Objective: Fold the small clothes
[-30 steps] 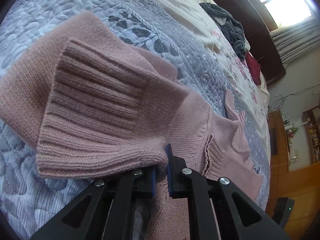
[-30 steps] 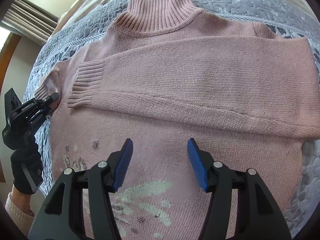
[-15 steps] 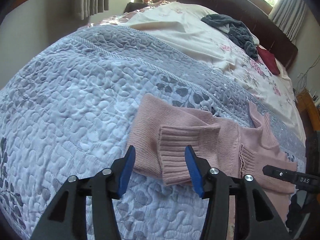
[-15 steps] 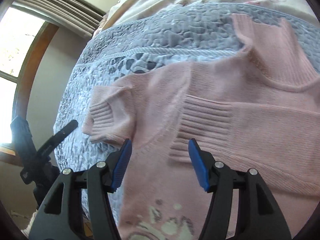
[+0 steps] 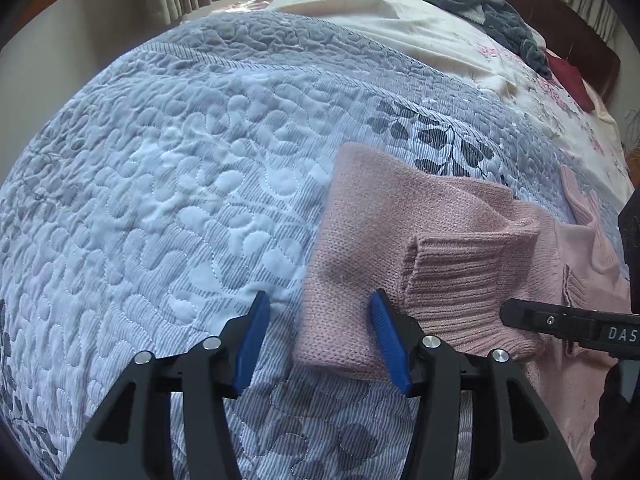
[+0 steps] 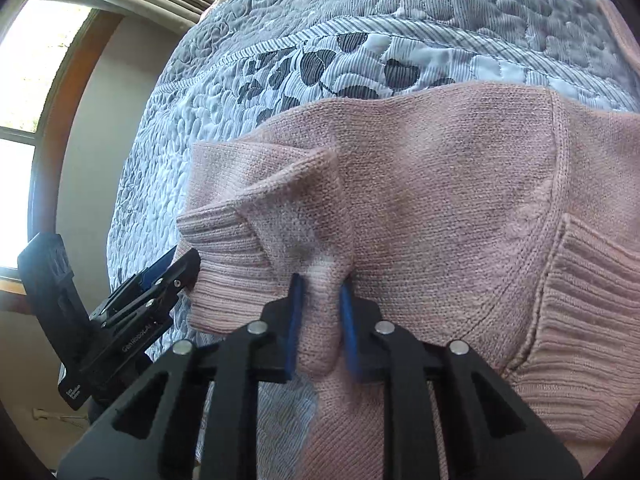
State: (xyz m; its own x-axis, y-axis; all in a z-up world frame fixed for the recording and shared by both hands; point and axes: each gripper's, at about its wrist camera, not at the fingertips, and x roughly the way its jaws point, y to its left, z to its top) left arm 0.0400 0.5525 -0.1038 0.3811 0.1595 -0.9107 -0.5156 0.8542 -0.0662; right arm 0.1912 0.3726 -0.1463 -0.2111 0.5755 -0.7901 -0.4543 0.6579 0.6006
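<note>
A pink knitted sweater [image 5: 472,240] is lying on a grey-blue quilted bedspread [image 5: 168,184] covering the bed; its left sleeve is folded back over the body, the ribbed cuff [image 5: 460,292] resting on top. The left hand-held gripper [image 5: 320,344] is hovering over the sleeve's outer edge with its 2 blue fingers [image 5: 250,344] standing wide apart, gripping nothing; the right finger is lying just at the knit. The right hand-held gripper [image 6: 322,316] is pinching a raised fold of the sleeve [image 6: 320,240] beside the cuff, its fingers [image 6: 294,316] pressing the fabric between them. Farther up the bed, a cream floral sheet [image 5: 400,28] is carrying a dark grey garment [image 5: 492,20] and a red cloth [image 5: 568,76].
</note>
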